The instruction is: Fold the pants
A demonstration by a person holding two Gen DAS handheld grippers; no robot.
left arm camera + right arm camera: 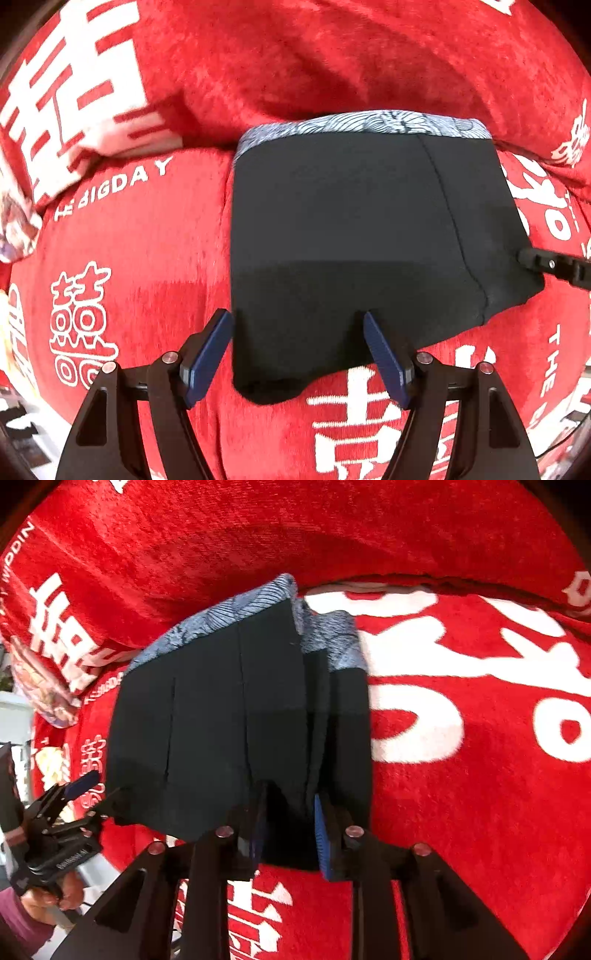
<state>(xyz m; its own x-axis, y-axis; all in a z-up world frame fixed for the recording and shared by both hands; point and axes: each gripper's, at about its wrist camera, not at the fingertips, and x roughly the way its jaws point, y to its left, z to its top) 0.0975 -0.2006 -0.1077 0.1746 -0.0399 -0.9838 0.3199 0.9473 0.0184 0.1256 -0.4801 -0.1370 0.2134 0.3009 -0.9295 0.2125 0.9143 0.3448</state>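
Observation:
Black shorts (pixel 351 240) with a blue-grey patterned waistband (pixel 369 123) lie on a red blanket. My left gripper (pixel 297 321) is open, its blue pads (pixel 210 354) straddling the near left hem just above the cloth. My right gripper (pixel 290 805) is closed on the right leg of the shorts (pixel 229 709), lifting that side so folds hang beside it. Its tip shows in the left wrist view (pixel 546 264) at the shorts' right edge. The left gripper also shows in the right wrist view (pixel 77 794), at the far left.
A red blanket with white characters (pixel 129 240) covers the surface and rises in a fold behind the shorts (pixel 332 55). A patterned cloth (pixel 14 229) lies at the left edge. A hand (pixel 55 893) holds the left gripper.

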